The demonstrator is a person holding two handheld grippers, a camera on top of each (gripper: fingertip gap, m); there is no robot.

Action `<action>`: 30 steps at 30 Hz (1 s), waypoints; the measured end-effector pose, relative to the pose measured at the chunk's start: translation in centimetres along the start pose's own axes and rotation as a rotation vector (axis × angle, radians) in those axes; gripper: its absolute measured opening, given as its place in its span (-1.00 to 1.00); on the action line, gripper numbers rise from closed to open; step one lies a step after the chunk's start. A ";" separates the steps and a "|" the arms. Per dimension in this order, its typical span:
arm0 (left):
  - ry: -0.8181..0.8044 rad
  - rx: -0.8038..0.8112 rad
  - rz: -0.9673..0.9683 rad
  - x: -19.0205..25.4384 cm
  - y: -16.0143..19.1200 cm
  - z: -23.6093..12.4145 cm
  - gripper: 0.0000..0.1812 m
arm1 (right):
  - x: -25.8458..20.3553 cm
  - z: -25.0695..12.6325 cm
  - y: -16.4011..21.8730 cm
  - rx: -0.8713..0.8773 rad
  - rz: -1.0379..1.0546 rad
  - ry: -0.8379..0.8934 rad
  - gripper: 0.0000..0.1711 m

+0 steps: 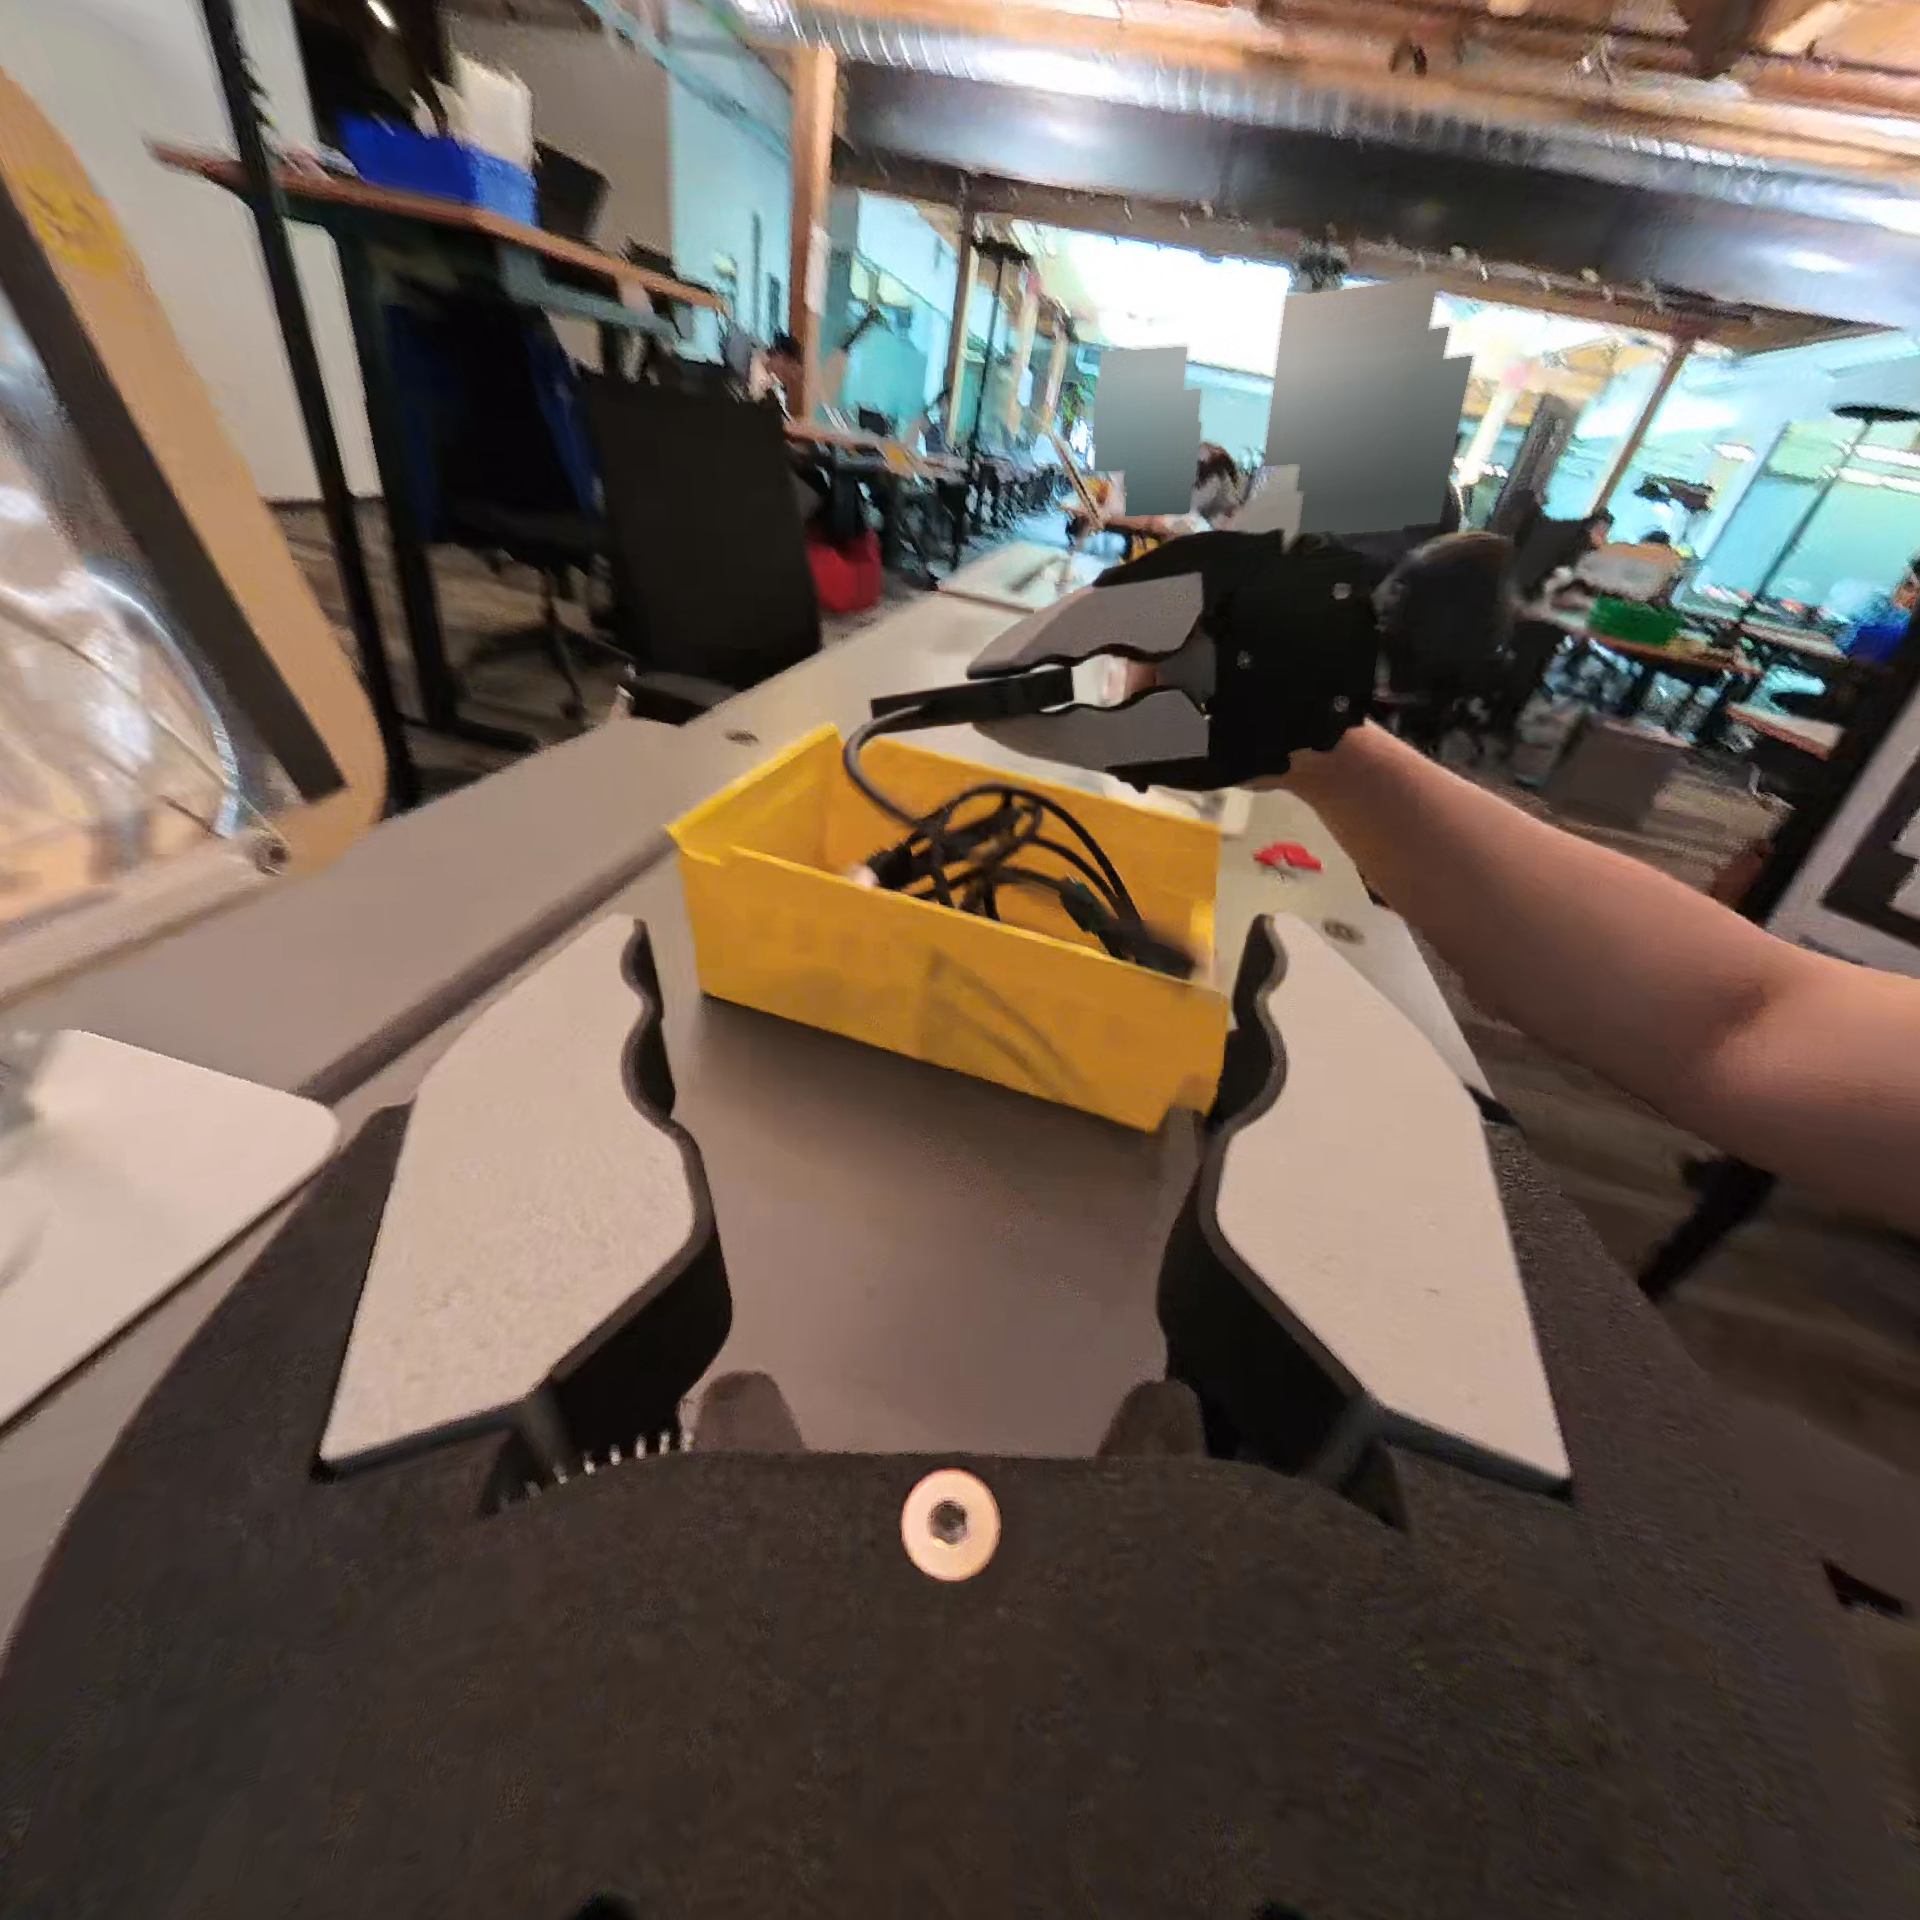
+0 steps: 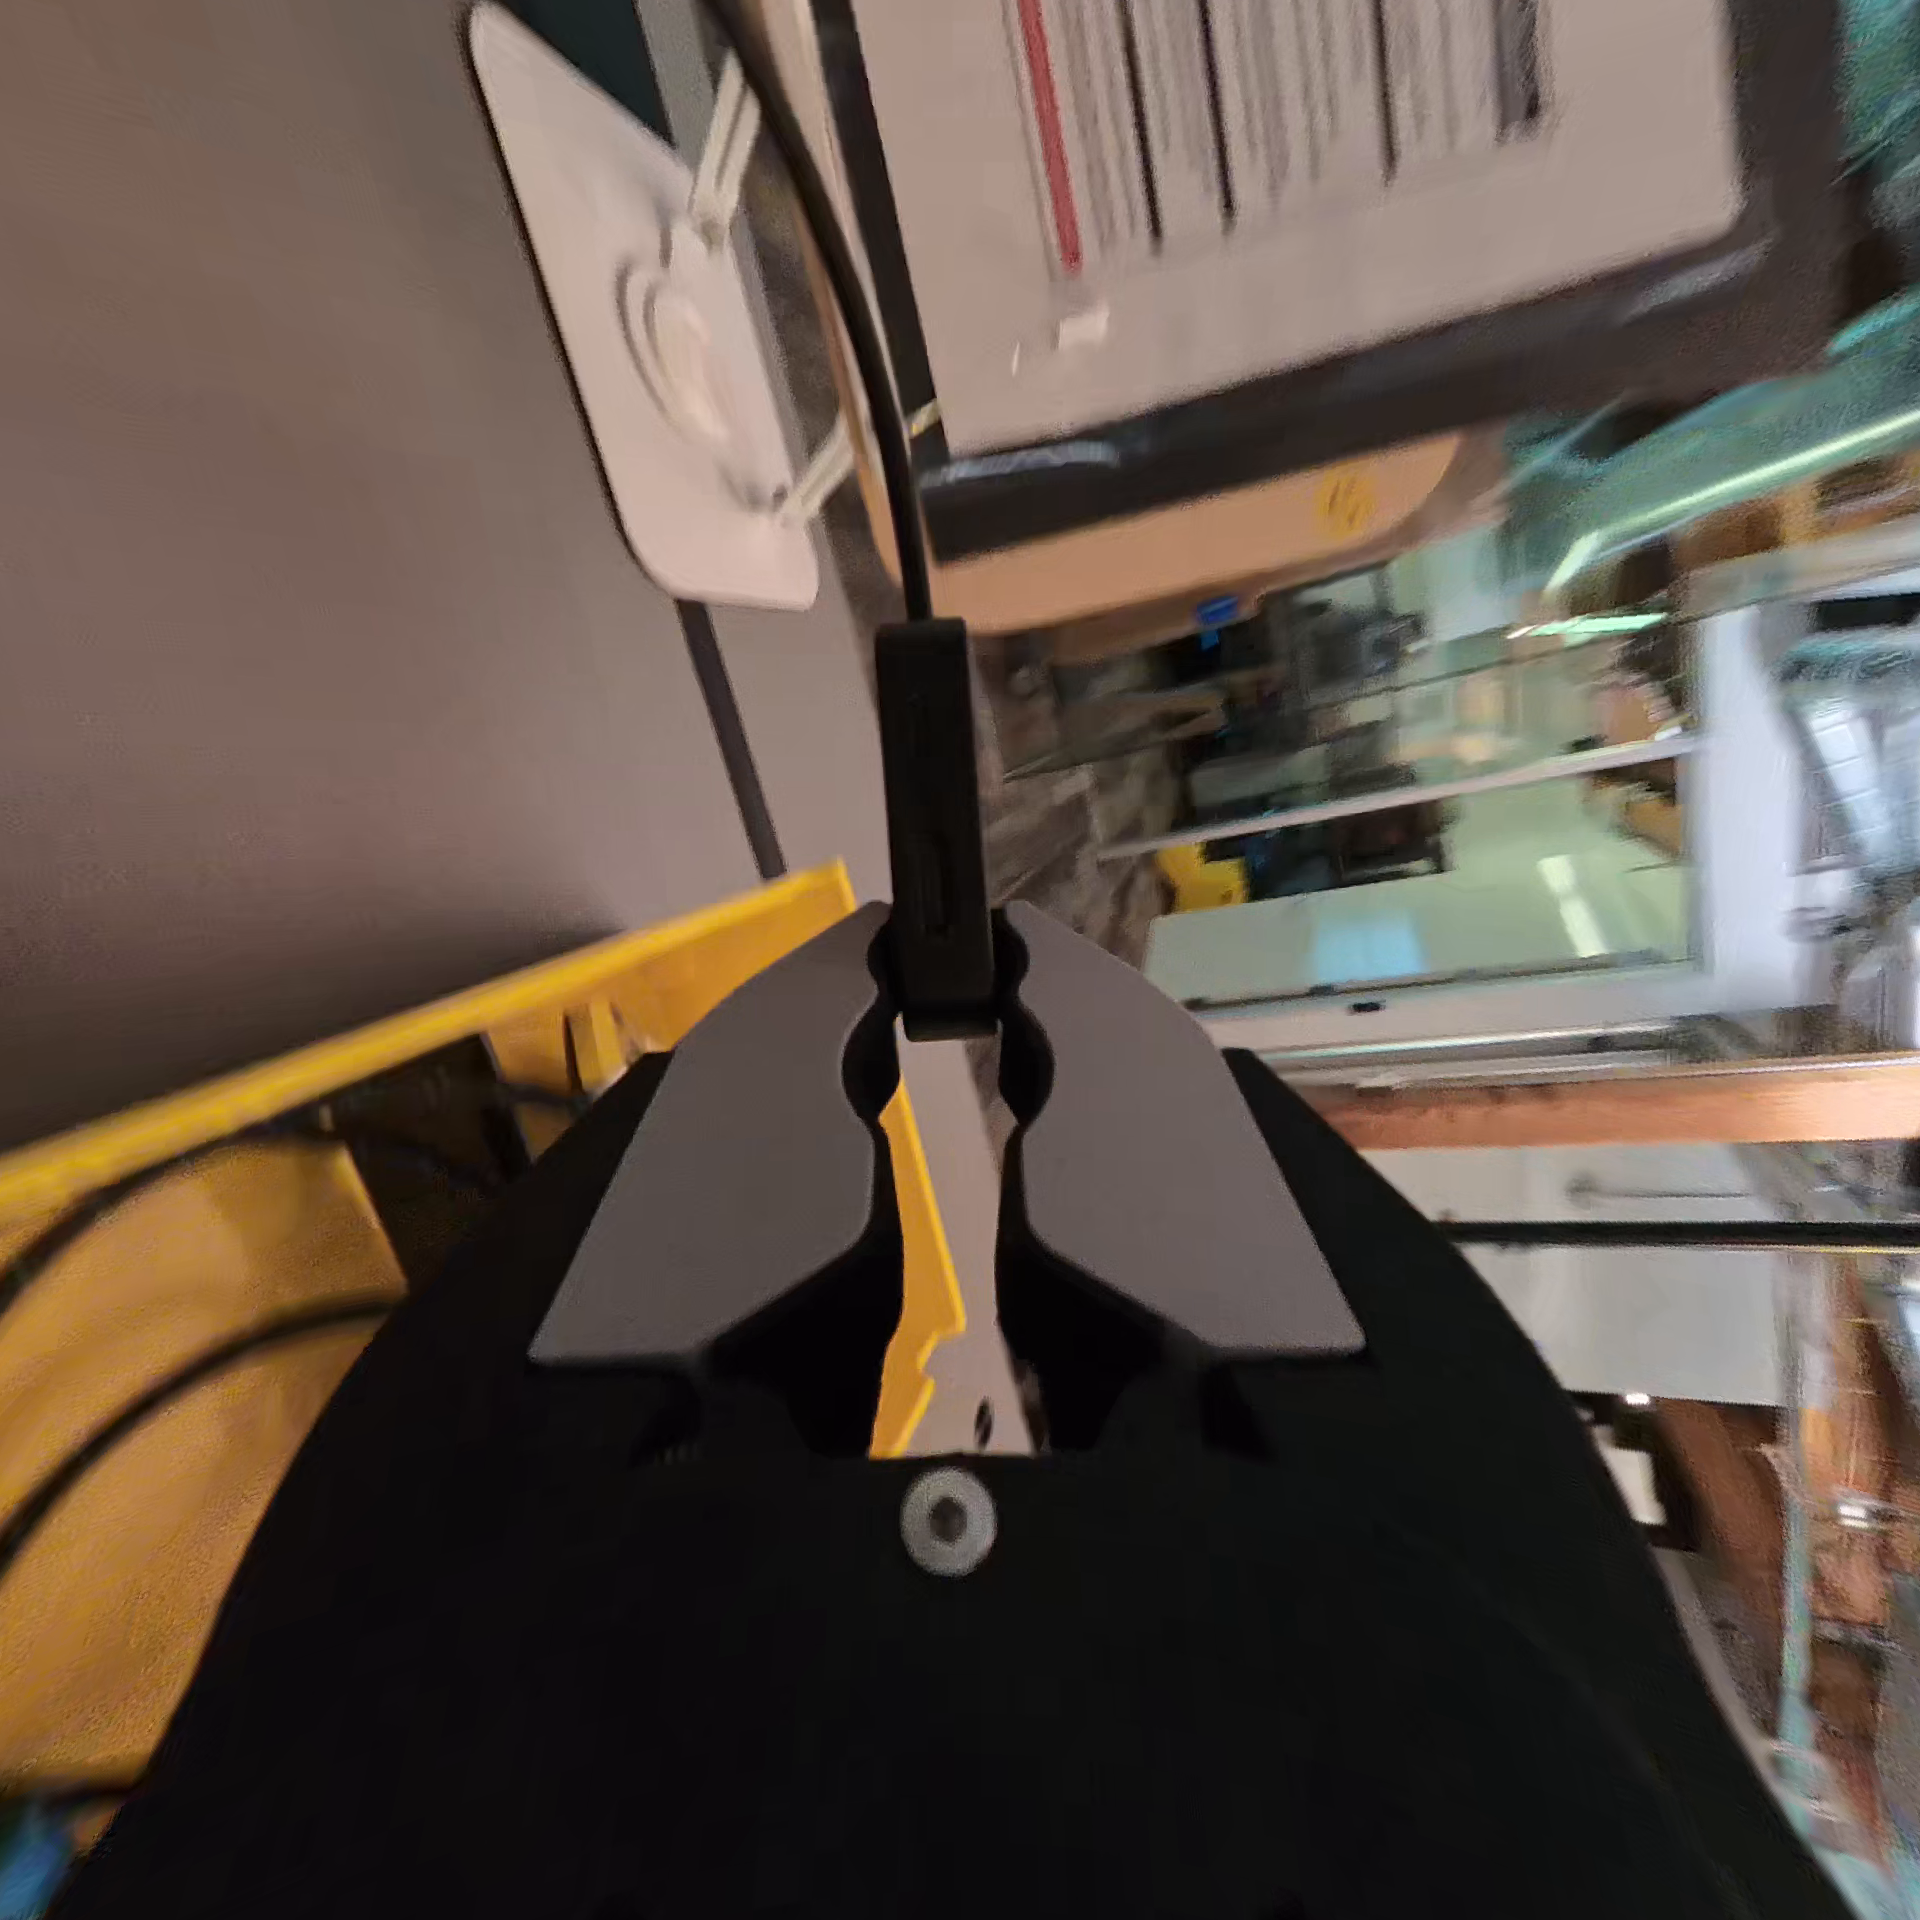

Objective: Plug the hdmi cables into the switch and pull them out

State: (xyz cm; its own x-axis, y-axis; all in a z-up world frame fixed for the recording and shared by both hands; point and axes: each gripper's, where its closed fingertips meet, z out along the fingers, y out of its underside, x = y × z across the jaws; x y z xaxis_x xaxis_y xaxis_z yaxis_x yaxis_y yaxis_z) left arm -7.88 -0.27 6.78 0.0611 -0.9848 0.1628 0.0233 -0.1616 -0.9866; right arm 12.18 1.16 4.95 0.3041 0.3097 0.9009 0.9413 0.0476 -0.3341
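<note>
Room: an open workshop with rows of desks, shelving and exposed ceiling beams, the far parts smeared by motion.
Surface [image 1: 935, 1195]: dark grey, running from near to far; a white pad lies at its near left edge.
Yellow bin [image 1: 935, 987]: sits on the surface just beyond the left gripper, open-topped, with a tangle of black cables [image 1: 997, 862] inside.
HDMI plug [image 2: 935, 831]: lifted clear above the bin, clamped in the right gripper [image 2: 940, 966].
Right gripper: fingers [image 2: 769, 1122] narrowed onto the rear of the plug body, holding it.
Left gripper [image 1: 951, 1039]: fingers spread wide, empty, low over the surface on the bin's near side.
Plug axis: long axis in line with the right gripper's fingers; in the left wrist view it lies roughly level, the cord end toward the left and the cord [image 1: 873, 758] drooping into the bin.
Contact end: hidden between the fingers, so its facing cannot be told.
Switch: not visible in either view.
Doing it well: the plug probably needs regripping with its contact end forward, perhaps with the empty left gripper's help; draw the cord free slowly so the tangle does not drag the bin.
</note>
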 end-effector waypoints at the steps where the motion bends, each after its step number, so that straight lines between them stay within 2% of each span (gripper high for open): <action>1: -0.008 0.026 0.001 0.0 -0.8 -0.6 0.15 | 0.5 -0.1 1.8 -0.033 0.027 -0.072 -0.82; 3: -0.006 0.050 -0.002 0.3 -1.9 -1.5 0.14 | 1.1 -0.1 5.8 -0.143 0.089 -0.179 -0.82; 6: -0.008 0.047 0.003 0.5 -2.5 -2.1 0.11 | 1.0 0.2 12.1 -0.377 0.084 -0.249 -0.81; 10: -0.022 0.006 0.008 0.6 -2.2 -2.1 0.06 | -1.8 0.8 17.5 -0.642 0.041 -0.385 -0.81; 14: -0.048 -0.048 0.035 0.5 -1.6 -1.9 0.05 | -3.4 1.2 20.4 -0.831 0.030 -0.453 -0.80; 18: -0.059 -0.072 0.038 0.6 -1.5 -2.0 0.05 | -4.1 1.7 21.4 -0.887 0.150 -0.466 -0.78; 21: -0.071 -0.101 0.051 0.6 -1.4 -2.3 0.05 | -3.5 1.9 20.9 -0.852 0.248 -0.431 -0.57; 25: -0.142 -0.084 0.115 0.8 -3.1 -3.6 0.03 | -0.2 0.6 18.9 -0.730 0.333 -0.338 -0.54; 27: -0.212 -0.062 0.175 1.1 -4.8 -4.6 0.02 | 2.3 -0.5 17.1 -0.627 0.498 -0.243 -0.51; 30: -0.371 -0.041 0.228 0.8 -6.9 -6.9 0.01 | 3.2 -3.6 15.4 -0.568 0.906 -0.179 -0.27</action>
State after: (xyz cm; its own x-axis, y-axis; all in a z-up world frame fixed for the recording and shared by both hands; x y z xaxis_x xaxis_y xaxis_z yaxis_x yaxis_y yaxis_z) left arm -14.86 -0.36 13.59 0.4148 -0.9070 -0.0729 -0.0714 0.0475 -0.9963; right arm 28.19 -0.56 3.72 0.9380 0.1447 0.3151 0.3220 -0.7008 -0.6366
